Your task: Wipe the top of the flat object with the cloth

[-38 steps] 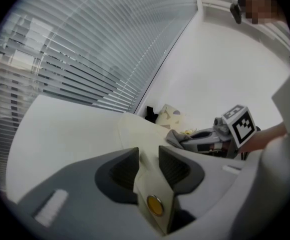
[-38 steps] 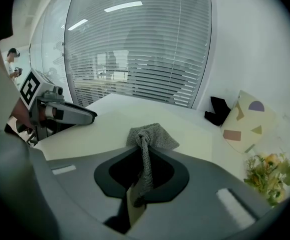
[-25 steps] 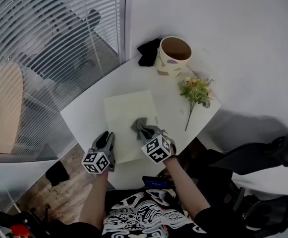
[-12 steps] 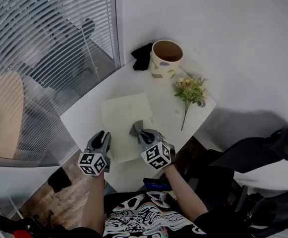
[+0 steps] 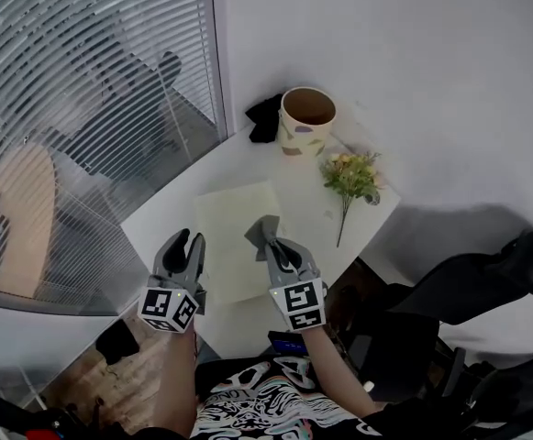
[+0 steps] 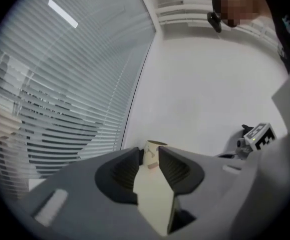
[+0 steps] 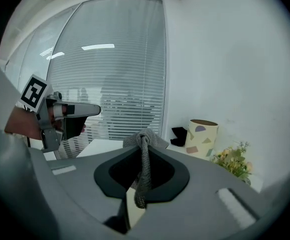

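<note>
One grey cloth (image 5: 263,230) is pinched between the jaws of the right gripper (image 5: 271,243) at lower centre, over the right part of the one pale mat (image 5: 229,227). The left gripper (image 5: 184,242), jaws slightly spread with nothing between them, sits at the mat's left edge. Bare table (image 5: 307,209) rings the mat and separates it from one patterned cup (image 5: 306,122), one flower sprig (image 5: 351,174) and one black item (image 5: 264,117) at upper centre.

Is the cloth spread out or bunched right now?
Bunched: the right gripper has its jaws shut on the grey cloth, which sticks up past them as a gathered wad.
</note>
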The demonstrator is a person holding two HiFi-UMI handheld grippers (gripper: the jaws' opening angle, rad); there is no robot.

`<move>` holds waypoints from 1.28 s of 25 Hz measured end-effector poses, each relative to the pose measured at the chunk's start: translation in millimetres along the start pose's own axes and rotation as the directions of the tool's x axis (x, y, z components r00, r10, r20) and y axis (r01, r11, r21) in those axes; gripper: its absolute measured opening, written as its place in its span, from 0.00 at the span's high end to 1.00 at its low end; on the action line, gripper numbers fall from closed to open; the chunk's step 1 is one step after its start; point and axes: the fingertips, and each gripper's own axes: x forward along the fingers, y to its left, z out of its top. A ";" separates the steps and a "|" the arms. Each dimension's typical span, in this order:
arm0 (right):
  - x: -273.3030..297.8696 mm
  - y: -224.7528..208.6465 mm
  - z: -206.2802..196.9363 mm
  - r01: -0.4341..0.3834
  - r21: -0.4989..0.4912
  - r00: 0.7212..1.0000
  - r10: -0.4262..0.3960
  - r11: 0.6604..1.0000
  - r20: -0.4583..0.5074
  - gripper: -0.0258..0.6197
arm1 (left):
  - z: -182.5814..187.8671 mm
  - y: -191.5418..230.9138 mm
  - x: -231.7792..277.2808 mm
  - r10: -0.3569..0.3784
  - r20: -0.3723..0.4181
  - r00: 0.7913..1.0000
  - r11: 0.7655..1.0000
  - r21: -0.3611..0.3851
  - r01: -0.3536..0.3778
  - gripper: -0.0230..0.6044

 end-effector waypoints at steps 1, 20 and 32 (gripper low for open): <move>-1.7 0.9 5.9 0.005 0.008 1.000 -0.005 1.000 0.017 0.93 | 7.0 -2.1 1.0 -0.006 0.008 1.000 1.000 0.010 0.005 0.68; 3.6 17.3 33.3 -0.003 0.004 0.998 0.003 1.000 0.060 0.93 | 17.8 5.9 0.3 0.020 -0.008 1.000 0.998 0.062 -0.020 0.71; 3.1 14.8 33.8 0.006 0.006 0.999 -0.006 1.000 0.053 0.93 | 16.9 10.4 -2.2 0.024 -0.014 1.000 1.000 0.011 -0.024 0.71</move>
